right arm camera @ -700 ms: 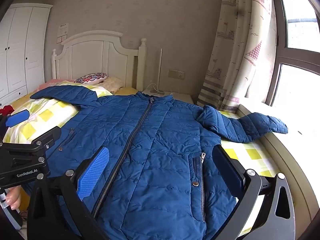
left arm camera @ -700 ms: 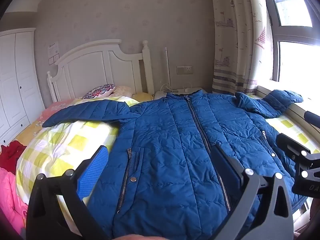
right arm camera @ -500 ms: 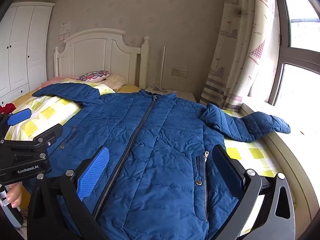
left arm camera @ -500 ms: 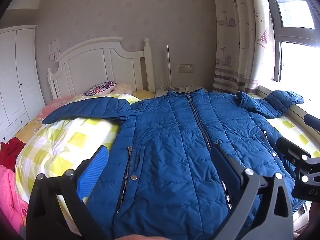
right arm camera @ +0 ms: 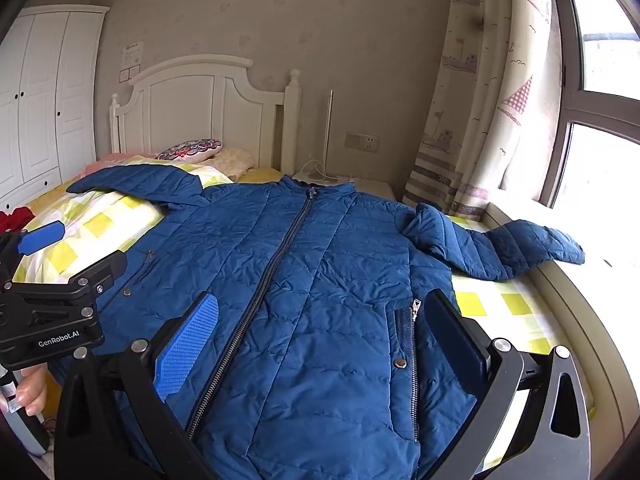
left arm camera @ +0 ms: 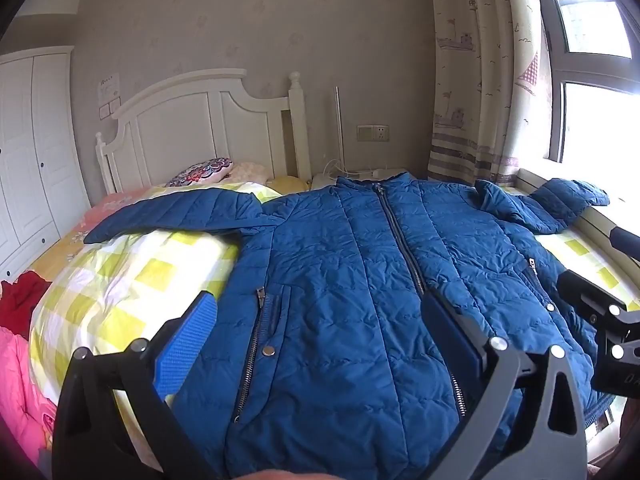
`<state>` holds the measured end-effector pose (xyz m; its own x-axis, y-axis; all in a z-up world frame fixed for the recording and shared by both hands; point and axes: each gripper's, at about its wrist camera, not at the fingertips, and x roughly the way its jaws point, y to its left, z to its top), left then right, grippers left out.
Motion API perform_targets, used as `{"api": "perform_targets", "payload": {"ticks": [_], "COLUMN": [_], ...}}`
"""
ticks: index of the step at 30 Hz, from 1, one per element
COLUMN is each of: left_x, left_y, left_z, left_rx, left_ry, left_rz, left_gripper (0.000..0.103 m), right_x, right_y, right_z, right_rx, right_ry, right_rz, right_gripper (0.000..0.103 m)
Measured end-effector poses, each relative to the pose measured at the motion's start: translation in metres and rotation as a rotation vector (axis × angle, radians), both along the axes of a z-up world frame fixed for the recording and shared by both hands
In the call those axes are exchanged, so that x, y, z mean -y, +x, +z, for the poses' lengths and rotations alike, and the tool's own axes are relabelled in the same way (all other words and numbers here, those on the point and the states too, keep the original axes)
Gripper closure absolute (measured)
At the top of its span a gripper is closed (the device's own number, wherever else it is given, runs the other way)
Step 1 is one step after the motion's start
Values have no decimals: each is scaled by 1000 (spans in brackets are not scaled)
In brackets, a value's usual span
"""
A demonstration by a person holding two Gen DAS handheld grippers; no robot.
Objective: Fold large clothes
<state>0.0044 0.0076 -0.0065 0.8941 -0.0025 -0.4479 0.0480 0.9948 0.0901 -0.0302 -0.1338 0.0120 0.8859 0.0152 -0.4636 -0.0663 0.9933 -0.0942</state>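
A large blue quilted jacket [left arm camera: 340,280] lies zipped and face up on the bed, collar toward the headboard. One sleeve [left arm camera: 180,216] stretches left over the yellow-checked quilt [left arm camera: 120,280]; the other sleeve [right arm camera: 500,248] reaches right onto the window ledge. My left gripper [left arm camera: 320,336] hovers open over the hem on the jacket's left side, nothing between its fingers. Above the hem on the jacket's right side, my right gripper [right arm camera: 320,340] is also open and empty. Each gripper shows at the edge of the other's view: the right gripper [left arm camera: 604,264] and the left gripper [right arm camera: 72,250], held by a hand [right arm camera: 32,392].
A white headboard [left arm camera: 192,120] and a patterned pillow [left arm camera: 200,170] stand at the far end. White wardrobe [left arm camera: 28,140] on the left. Red clothing [left arm camera: 20,300] and pink clothing [left arm camera: 16,380] lie at the bed's left edge. Curtain [left arm camera: 472,80] and window ledge [right arm camera: 560,300] bound the right.
Both views drift only slightly. The jacket lies as before and both grippers stay open over the hem.
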Motion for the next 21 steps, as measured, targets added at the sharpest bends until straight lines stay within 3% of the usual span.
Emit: {"api": "perform_targets", "payload": {"ticks": [21], "left_x": [-4], "left_y": [1], "left_z": [-4], "left_rx": [-14], "left_ry": [-3], "left_rz": [11], "left_gripper": [2], "right_x": [0], "right_y": [1], "right_z": [-3], "right_rx": [-8], "right_ry": [1], "right_rz": [6], "right_gripper": [4]}}
